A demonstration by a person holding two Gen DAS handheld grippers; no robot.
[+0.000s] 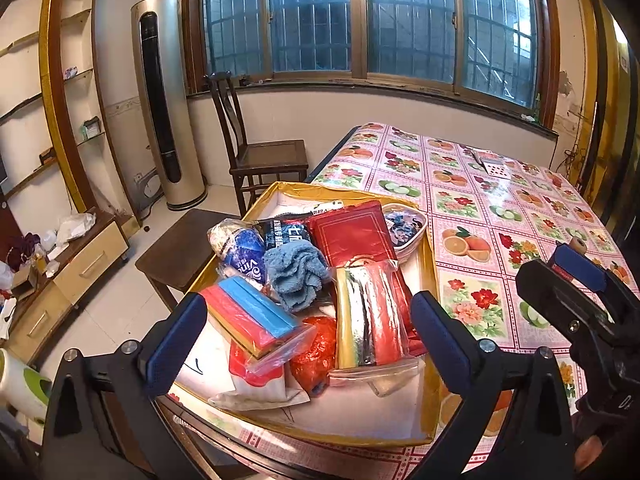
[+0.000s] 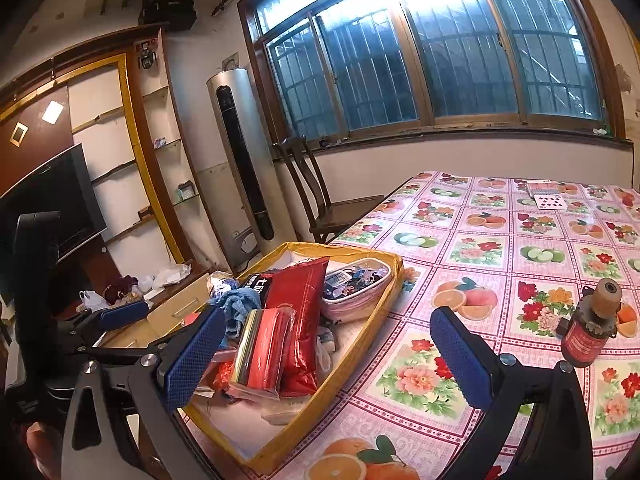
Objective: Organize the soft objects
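Observation:
A yellow-rimmed cardboard box [image 1: 431, 256] [image 2: 372, 328] stands at the table's near left corner, heaped with soft goods. Among them are a crumpled blue towel [image 1: 296, 274] [image 2: 238, 304], a red foil pack [image 1: 352, 236] [image 2: 300, 304], a clear bag of red and silver cloths [image 1: 372, 316] [image 2: 262, 354], a bag of red and blue cloths [image 1: 248, 316], an orange plastic bag [image 1: 316, 344] and a patterned pouch [image 1: 404, 228] [image 2: 356, 284]. My left gripper [image 1: 308, 340] hovers open over the box's near end, holding nothing. My right gripper [image 2: 328, 360] is open and empty above the box's right wall.
The table wears a pink fruit-and-flower cloth [image 2: 500, 248]. A small red bottle [image 2: 588, 328] stands to the right, and playing cards [image 2: 548, 196] lie far back. A wooden chair [image 1: 260, 156] and a tall air conditioner [image 1: 160, 100] stand by the window wall.

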